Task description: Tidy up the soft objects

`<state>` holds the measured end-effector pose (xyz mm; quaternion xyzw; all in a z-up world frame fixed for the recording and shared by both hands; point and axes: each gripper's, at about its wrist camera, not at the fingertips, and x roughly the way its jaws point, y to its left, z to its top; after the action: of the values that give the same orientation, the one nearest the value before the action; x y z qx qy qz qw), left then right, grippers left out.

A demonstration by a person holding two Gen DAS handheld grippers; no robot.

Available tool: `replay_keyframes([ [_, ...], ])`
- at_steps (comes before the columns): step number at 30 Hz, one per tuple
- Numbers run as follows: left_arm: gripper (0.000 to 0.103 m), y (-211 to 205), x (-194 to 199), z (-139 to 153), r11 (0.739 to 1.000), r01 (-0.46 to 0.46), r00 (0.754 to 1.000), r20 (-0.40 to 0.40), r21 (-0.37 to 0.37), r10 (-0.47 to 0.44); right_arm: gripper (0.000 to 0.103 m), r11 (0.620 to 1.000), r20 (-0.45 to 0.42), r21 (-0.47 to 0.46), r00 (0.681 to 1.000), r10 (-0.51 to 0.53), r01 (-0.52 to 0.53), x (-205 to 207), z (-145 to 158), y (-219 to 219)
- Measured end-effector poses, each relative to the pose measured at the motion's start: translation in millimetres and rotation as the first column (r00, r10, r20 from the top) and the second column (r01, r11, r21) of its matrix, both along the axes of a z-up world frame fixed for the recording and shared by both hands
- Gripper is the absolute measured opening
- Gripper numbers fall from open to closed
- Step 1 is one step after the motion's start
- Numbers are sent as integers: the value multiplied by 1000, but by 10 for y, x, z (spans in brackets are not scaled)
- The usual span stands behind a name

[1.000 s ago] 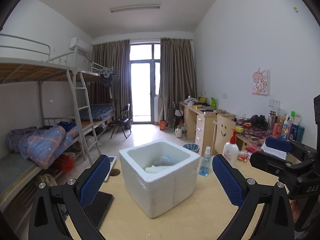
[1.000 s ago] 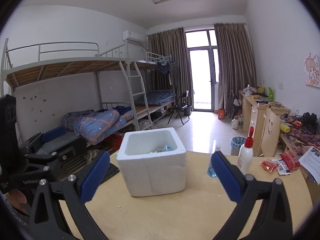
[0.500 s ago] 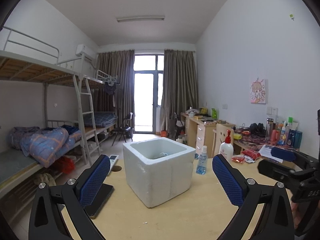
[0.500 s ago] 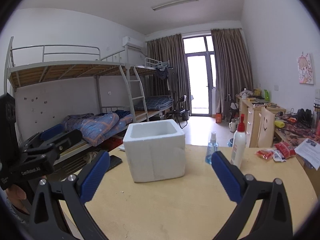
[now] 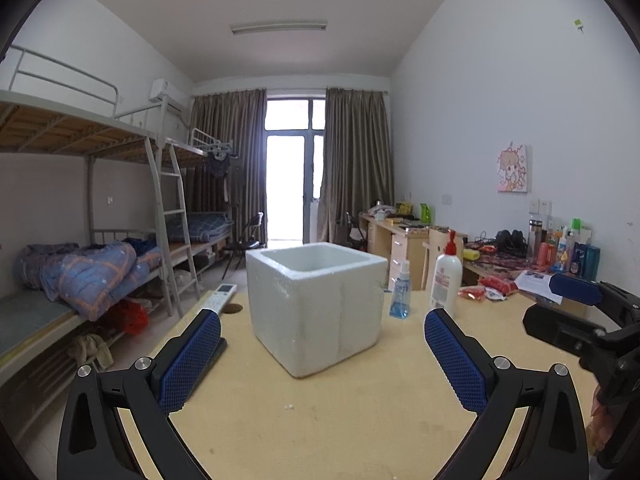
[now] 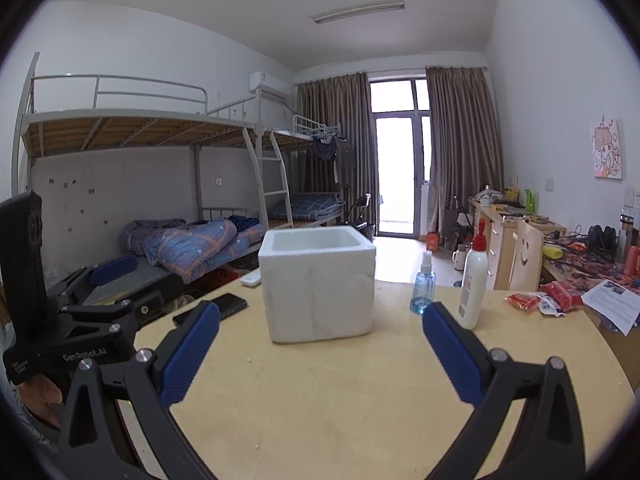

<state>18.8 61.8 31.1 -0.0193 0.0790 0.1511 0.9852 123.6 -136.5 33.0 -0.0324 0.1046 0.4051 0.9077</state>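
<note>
While held clear of foam box [image 5: 318, 306] on bench [image 5: 340, 412]: left gripper [image 5: 320, 356], right gripper [image 6: 318, 350], jaws wide apart, empty. Judged light, brittle, crumbly; best taken by opposite outer walls, gently.

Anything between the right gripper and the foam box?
No: bare tabletop only from the right gripper to the foam box, seen in the right wrist view.

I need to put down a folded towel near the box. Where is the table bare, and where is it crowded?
Bare: the wide stretch of table between the foam box and both open grippers. Crowded: right of the box, with spray bottle, lotion bottle and snack packets; a phone lies left.
</note>
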Motion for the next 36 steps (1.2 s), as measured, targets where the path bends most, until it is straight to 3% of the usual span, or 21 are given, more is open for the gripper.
replay_keyframes([
  [24, 102, -409, -596, -107, 998, 40, 999, 29, 45, -41, 103, 998, -13, 36, 998, -55, 56, -592, -206, -335],
  [36, 102, -385, -536, -162, 999, 29, 1000, 1, 42, -30, 103, 997, 12, 38, 997, -70, 70, -645, -240, -375],
])
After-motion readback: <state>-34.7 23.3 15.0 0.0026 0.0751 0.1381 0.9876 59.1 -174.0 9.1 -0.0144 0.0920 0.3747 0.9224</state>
